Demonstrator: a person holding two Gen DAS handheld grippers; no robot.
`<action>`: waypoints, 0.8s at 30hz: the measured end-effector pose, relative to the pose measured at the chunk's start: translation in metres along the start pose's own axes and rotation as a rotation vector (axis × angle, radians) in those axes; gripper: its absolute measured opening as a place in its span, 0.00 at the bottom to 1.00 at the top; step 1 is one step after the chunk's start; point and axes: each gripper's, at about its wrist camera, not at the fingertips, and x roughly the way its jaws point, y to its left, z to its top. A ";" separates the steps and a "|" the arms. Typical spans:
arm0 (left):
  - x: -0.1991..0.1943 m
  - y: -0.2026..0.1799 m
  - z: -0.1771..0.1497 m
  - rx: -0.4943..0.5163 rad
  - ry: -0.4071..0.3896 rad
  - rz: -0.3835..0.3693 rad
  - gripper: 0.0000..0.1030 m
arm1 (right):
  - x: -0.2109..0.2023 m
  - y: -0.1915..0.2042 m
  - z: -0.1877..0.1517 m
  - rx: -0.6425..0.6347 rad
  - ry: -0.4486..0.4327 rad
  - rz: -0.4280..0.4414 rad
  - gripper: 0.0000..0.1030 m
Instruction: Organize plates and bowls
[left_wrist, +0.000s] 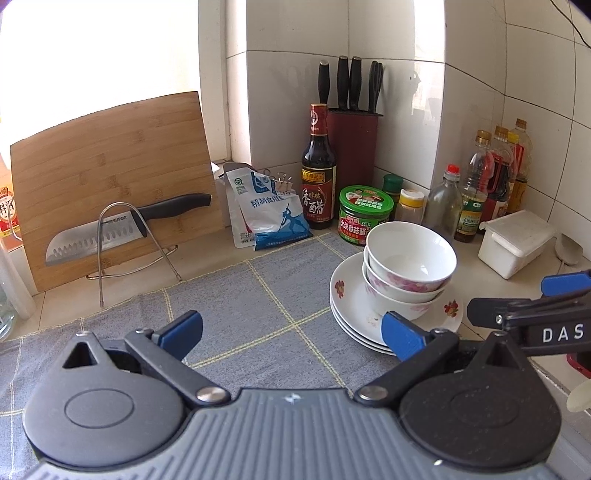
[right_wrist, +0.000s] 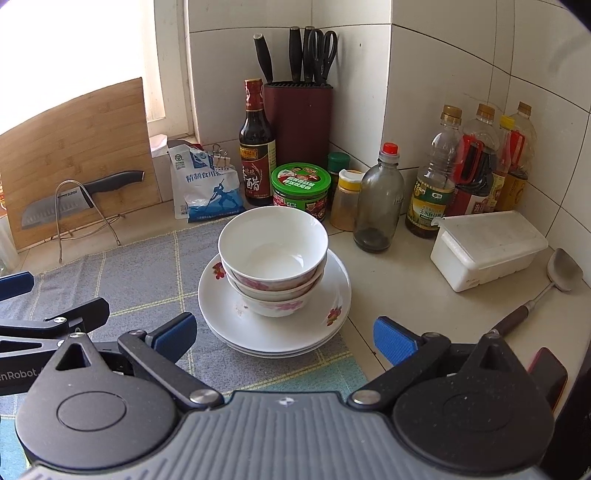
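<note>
Straight ahead of my right tongs stood the bowls, three nested one inside another, seated on a stack of plates that rested partly on the grey checked cloth and partly on the bare tabletop. Everything seemed gathered into one pile already, so I judged the step in hand was either to shift the whole stack or simply to finish. If it had to move, I reckoned the sound way was to take the plates by their rims from both sides, low and level, since the bowls sat a little off-centre and leaning, and any tilt could have slid them off the glazed surface. Pinching only the top bowl's thin rim would have been the riskier choice.

My right tongs were spread wide, gripping nothing, hovering just short of the near plate edge with the stack centred between the blue pads. My left tongs were likewise parted and empty, held over the cloth, with the stack off to their right; the right-hand pad overlapped the plate rim in that view, though I could not tell whether it touched. Both were held roughly level, pointing toward the tiled corner. Beyond the stack stood a green-lidded jar, a vinegar bottle and a knife block.
</note>
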 end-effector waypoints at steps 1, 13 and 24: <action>-0.001 0.000 0.000 0.000 -0.001 0.004 0.99 | 0.000 0.000 0.000 -0.001 0.000 0.000 1.00; -0.002 -0.002 0.002 -0.002 -0.005 0.016 0.99 | -0.002 -0.001 0.002 -0.005 -0.008 -0.004 1.00; -0.002 -0.004 0.005 0.000 -0.002 0.029 0.99 | -0.004 -0.002 0.004 -0.013 -0.008 -0.007 1.00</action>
